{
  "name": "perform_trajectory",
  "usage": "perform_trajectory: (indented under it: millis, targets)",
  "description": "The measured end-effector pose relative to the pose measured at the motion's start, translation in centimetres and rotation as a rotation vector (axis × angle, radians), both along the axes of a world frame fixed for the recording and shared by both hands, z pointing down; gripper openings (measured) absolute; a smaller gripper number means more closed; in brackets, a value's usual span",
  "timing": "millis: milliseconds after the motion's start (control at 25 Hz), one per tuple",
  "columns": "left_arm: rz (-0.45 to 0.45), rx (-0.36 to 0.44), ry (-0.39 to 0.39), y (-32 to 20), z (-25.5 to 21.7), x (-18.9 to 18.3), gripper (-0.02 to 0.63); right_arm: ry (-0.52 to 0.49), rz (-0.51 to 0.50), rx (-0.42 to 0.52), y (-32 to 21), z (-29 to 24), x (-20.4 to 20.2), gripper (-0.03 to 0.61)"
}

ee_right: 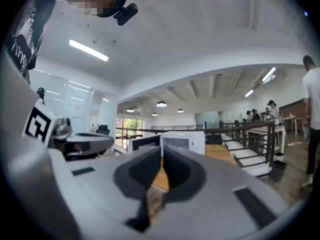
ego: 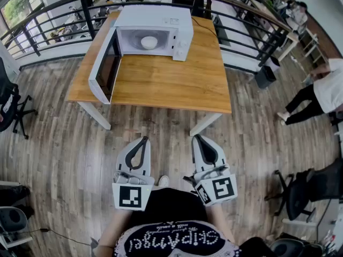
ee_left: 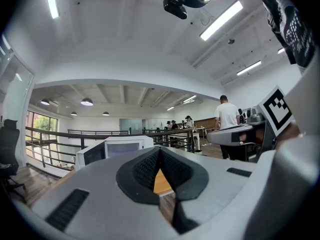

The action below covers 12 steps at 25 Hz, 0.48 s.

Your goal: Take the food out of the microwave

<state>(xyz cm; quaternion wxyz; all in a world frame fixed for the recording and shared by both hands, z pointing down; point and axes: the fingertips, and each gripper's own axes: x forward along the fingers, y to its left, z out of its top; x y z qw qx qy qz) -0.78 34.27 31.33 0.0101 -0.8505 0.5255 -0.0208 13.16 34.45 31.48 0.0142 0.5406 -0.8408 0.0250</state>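
Note:
A white microwave (ego: 154,30) stands at the back of a wooden table (ego: 171,84), its door (ego: 105,67) swung wide open to the left. Inside it a white dish (ego: 149,42) rests on the turntable. My left gripper (ego: 143,140) and right gripper (ego: 197,137) hang level over the floor, well short of the table's front edge, both shut and empty. The microwave (ee_left: 120,146) shows far off in the left gripper view, beyond the left gripper (ee_left: 159,150). In the right gripper view the microwave (ee_right: 181,143) stands past the right gripper (ee_right: 162,160).
A black metal railing (ego: 64,20) runs behind and around the table. Office chairs (ego: 15,108) stand at the left and at the lower right (ego: 300,191). A person (ego: 316,95) is at the right edge. A dark bin (ego: 265,76) sits by the railing.

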Motion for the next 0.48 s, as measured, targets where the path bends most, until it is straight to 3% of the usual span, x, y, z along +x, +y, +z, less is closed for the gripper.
perform_trajectory:
  millis: [480]
  targets:
    - [0.011, 0.016, 0.001, 0.7, -0.6, 1.5, 0.031, 0.0, -0.024, 0.001, 0.6, -0.2, 1.0, 0.037]
